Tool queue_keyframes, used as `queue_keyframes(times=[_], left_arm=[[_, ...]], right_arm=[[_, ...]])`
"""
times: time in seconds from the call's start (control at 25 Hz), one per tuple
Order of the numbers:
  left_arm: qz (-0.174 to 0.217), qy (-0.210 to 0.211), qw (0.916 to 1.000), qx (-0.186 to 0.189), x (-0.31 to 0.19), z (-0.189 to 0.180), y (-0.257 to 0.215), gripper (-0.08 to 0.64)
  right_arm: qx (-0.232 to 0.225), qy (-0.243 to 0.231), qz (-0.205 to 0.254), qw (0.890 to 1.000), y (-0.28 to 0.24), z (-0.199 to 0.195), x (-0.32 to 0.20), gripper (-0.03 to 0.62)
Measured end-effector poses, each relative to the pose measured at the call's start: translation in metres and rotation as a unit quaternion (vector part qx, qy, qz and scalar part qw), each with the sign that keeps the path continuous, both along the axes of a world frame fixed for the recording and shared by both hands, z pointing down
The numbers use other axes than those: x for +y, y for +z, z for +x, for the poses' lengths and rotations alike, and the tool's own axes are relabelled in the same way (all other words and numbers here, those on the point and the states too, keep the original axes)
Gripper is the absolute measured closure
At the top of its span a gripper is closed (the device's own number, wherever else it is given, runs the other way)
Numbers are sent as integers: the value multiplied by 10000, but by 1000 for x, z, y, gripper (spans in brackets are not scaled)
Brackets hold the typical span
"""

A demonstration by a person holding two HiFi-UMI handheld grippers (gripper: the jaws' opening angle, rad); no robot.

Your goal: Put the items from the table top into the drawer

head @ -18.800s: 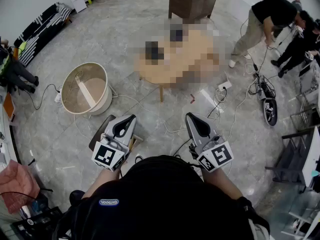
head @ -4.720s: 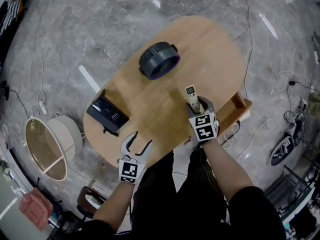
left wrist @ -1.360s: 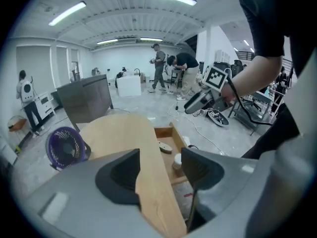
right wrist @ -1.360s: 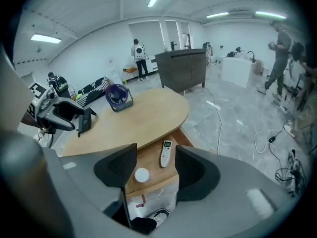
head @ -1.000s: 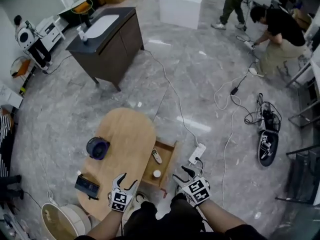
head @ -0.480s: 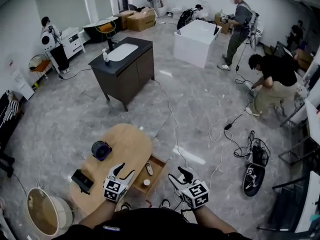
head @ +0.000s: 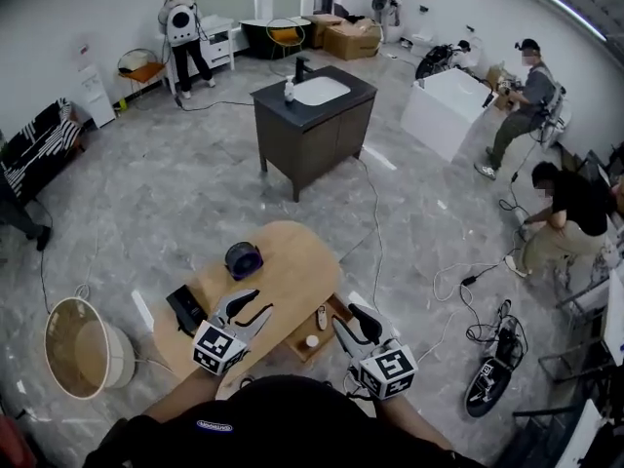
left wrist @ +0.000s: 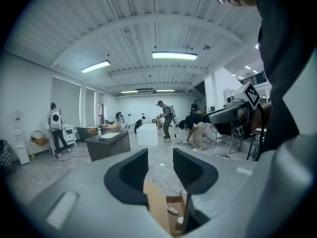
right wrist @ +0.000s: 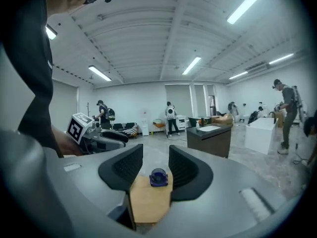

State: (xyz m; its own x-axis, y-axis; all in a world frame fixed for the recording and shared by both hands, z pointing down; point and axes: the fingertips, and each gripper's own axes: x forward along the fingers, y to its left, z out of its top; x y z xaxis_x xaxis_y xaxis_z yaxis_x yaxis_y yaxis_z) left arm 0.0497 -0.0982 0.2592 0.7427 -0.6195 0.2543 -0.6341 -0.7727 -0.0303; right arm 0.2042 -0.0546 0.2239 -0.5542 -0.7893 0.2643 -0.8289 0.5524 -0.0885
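Looking down from the head view, I have the oval wooden table [head: 288, 266], smooth and pale with rounded ends, and its open drawer [head: 333, 308] juts from the near-right edge. Inside the drawer lie a slim remote [head: 322, 317] and a small white round item [head: 311, 340] too small for me to identify. On the top sit a round dark fan [head: 244, 258] with a bluish centre and a flat black rectangular device [head: 185, 308], well apart.

My left gripper [head: 249, 307] hangs above the table's near edge, its ribbed dark jaws spread with only air between them. My right gripper [head: 351, 328] hangs just right of the drawer. Its jaws have just been closing but stand apart and empty, and the fan shows far beyond their gap in the right gripper view.

My own head and shoulders cut off the near floor. Grey marbled floor lies open around the table, with cables [head: 376, 232] trailing on the right and a round pale tub [head: 83, 347] off to the left.
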Motion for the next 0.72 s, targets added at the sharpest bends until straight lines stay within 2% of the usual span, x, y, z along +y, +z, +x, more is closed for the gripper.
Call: queue_keyframes(times=[0.16, 0.4, 0.52, 0.72], left_arm=[[145, -376, 9991, 166, 17, -49, -28, 432], [235, -855, 9957, 274, 34, -127, -42, 508], [386, -972, 9941, 288, 43, -149, -55, 554], [259, -1015, 9938, 364, 66, -167, -60, 558]], right_arm=[[-145, -560, 208, 9981, -20, -58, -2, 407], [-363, -1450, 463, 9877, -29, -151, -1, 471], [-595, -1828, 638, 9793, -44, -183, 2, 494], [-769, -2325, 653, 9674, -52, -218, 16, 561]])
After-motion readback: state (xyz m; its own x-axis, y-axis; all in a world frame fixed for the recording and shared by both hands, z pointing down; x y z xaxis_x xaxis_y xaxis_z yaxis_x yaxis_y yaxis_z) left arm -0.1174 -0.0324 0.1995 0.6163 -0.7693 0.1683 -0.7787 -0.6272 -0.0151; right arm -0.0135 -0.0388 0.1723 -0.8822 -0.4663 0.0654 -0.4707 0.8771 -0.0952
